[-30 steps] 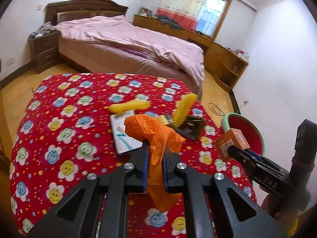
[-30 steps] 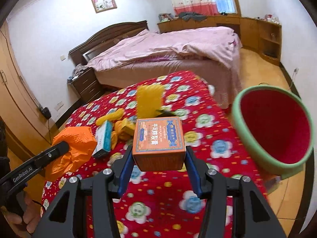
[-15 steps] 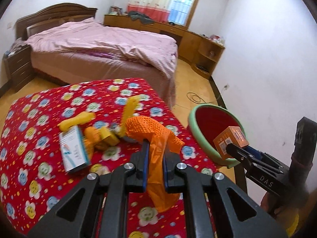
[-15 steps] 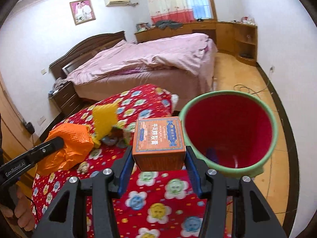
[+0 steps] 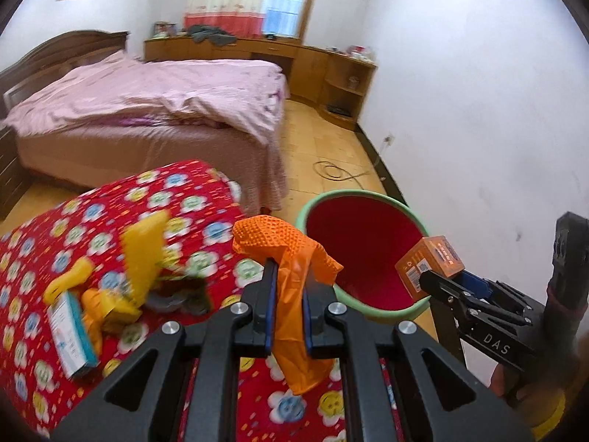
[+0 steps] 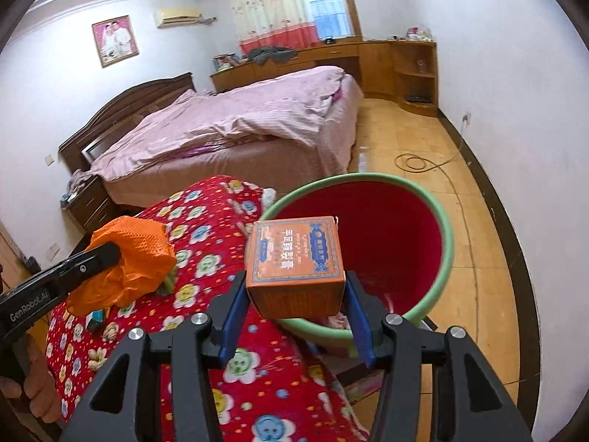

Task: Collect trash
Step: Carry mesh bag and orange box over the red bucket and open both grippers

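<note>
My left gripper (image 5: 289, 276) is shut on an orange textured glove (image 5: 291, 258), held above the red flowered cloth just left of the bin; the glove also shows in the right wrist view (image 6: 129, 261). My right gripper (image 6: 294, 294) is shut on a small orange box (image 6: 296, 261), held over the near rim of the green bin with a red inside (image 6: 447, 243). The box (image 5: 429, 261) and bin (image 5: 368, 195) also show in the left wrist view.
The red flowered tablecloth (image 5: 110, 202) carries yellow wrappers (image 5: 143, 254), a white and blue box (image 5: 71, 328) and dark scraps. A pink bed (image 5: 147, 110) stands behind. A cable (image 6: 416, 162) lies on the wooden floor; a white wall is on the right.
Both grippers have swung right from over the table toward the bin, each keeping its hold. The bin has grown larger and closer; the orange box is now above its rim.
</note>
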{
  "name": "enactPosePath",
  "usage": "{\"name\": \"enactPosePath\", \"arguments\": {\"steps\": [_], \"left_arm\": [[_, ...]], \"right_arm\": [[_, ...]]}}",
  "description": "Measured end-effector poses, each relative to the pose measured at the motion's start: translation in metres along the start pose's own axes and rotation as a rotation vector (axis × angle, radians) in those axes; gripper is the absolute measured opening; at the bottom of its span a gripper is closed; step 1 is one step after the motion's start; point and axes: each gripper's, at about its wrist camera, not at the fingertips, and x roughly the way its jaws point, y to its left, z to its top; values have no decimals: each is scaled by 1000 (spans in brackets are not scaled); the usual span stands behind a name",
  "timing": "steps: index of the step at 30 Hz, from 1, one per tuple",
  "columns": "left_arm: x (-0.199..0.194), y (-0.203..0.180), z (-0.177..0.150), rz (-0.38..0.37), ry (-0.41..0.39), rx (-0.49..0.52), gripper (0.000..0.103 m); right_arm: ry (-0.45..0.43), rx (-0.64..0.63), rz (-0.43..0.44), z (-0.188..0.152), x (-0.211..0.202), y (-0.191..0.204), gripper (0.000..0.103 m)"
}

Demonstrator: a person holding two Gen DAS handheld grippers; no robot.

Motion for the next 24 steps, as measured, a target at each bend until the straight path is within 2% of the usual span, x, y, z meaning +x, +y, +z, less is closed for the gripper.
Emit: {"name": "enactPosePath", "arguments": {"steps": [15, 24], "left_arm": [[92, -32, 10, -78, 83, 36, 10], [132, -40, 7, -78, 124, 51, 11]], "right_arm": [[9, 73, -72, 15, 28, -56, 53], [42, 113, -90, 15, 58, -81, 53]]}}
